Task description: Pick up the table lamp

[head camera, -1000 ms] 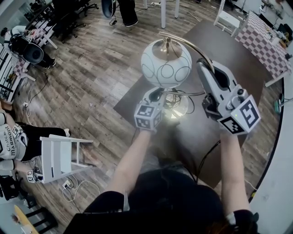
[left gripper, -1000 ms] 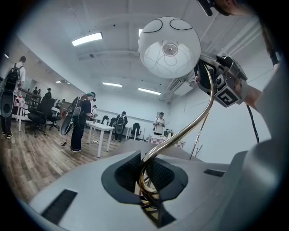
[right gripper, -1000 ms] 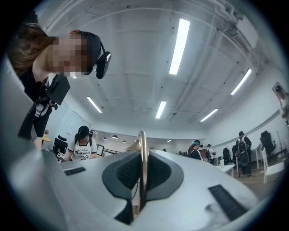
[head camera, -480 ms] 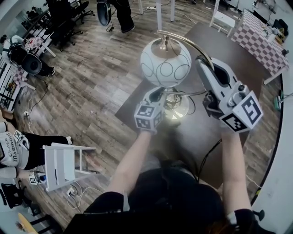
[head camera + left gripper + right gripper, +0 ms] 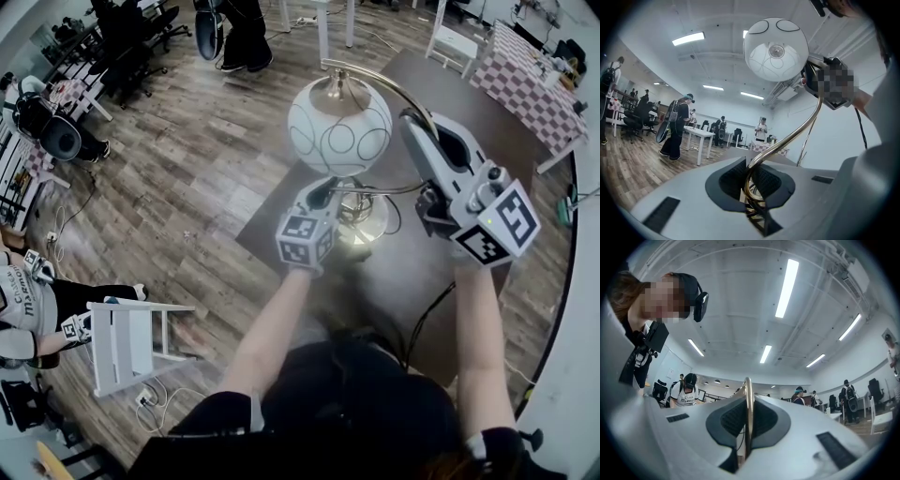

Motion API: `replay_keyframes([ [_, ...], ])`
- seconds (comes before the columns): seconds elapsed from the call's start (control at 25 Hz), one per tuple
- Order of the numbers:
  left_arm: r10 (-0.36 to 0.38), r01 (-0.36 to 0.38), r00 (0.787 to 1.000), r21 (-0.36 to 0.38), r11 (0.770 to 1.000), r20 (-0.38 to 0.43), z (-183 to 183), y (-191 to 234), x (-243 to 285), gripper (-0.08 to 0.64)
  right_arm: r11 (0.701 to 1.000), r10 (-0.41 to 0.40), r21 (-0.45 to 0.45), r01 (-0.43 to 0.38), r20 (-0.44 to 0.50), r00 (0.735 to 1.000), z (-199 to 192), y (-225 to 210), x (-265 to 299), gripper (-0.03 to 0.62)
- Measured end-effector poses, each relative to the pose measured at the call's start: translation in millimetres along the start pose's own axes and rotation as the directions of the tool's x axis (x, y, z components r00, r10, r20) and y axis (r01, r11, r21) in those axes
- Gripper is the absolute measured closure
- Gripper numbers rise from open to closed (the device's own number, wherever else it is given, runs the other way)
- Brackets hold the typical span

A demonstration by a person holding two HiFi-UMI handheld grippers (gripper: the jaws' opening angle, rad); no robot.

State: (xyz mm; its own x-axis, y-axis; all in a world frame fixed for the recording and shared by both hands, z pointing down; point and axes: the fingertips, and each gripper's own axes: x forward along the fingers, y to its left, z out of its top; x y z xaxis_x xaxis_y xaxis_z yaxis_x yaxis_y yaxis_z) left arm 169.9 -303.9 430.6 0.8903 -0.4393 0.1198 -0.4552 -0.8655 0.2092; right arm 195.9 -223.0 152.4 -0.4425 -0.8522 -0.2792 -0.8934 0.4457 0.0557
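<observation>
Lamp (image 5: 339, 127) stands over the dark tabletop (image 5: 487, 122), held at two points; its white globe shade, marked with thin dark rings, hangs from a curved brass arm (image 5: 384, 89) that arches over the shade's top and down the shade's right side; the round metal base (image 5: 366, 223) lies directly below the shade; whether the base rests on the tabletop or hangs clear of it cannot be told.

Left claw (image 5: 328, 190) sits just under the shade, beside the base; in the left gripper view its pads (image 5: 765, 180) pinch the lamp's brass stem low down, and the arm (image 5: 797, 136) rises from the claw (image 5: 750, 183) to the shade (image 5: 776, 49) above.

Right claw (image 5: 417, 127) sits just right of the shade, on the upper run of the arm; in the right gripper view the claw (image 5: 748, 420) is pressed together on the thin brass rod (image 5: 748, 399), which stands upright between the pads.

A black cord (image 5: 427, 314) runs from below the lamp toward the person; a white chair (image 5: 127, 342) stands on the wood floor well to the lamp's lower left.
</observation>
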Motion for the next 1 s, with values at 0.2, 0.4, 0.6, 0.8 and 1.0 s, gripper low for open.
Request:
replay_keyframes([
  [0.2, 0.020, -0.020, 1.000, 0.016, 1.000, 0.015, 3.9, 6.8, -1.7, 0.526, 1.000, 0.009, -0.006, -0.009, -0.014, 1.000, -0.7, 1.8, 5.3, 0.591],
  [0.4, 0.022, -0.022, 1.000, 0.014, 1.000, 0.016, 4.7, 8.5, -4.5, 0.526, 1.000, 0.018, -0.025, -0.018, -0.027, 0.999, 0.9, 6.4, 9.1, 0.591],
  [0.6, 0.023, -0.023, 1.000, 0.006, 1.000, 0.018, 3.2, 11.0, -5.6, 0.526, 0.999, 0.026, -0.033, -0.027, -0.034, 0.999, -0.5, 9.1, 13.8, 0.591],
  [0.8, 0.027, -0.028, 1.000, 0.003, 1.000, 0.014, 2.9, 11.4, -4.1, 0.526, 0.999, 0.033, -0.026, -0.034, -0.037, 0.999, -0.1, 6.1, 15.7, 0.591],
  [1.0, 0.034, -0.034, 0.999, -0.003, 0.999, 0.010, 3.4, 11.8, -3.4, 0.526, 0.999, 0.038, -0.017, -0.038, -0.041, 0.998, 0.9, 4.4, 17.5, 0.591],
])
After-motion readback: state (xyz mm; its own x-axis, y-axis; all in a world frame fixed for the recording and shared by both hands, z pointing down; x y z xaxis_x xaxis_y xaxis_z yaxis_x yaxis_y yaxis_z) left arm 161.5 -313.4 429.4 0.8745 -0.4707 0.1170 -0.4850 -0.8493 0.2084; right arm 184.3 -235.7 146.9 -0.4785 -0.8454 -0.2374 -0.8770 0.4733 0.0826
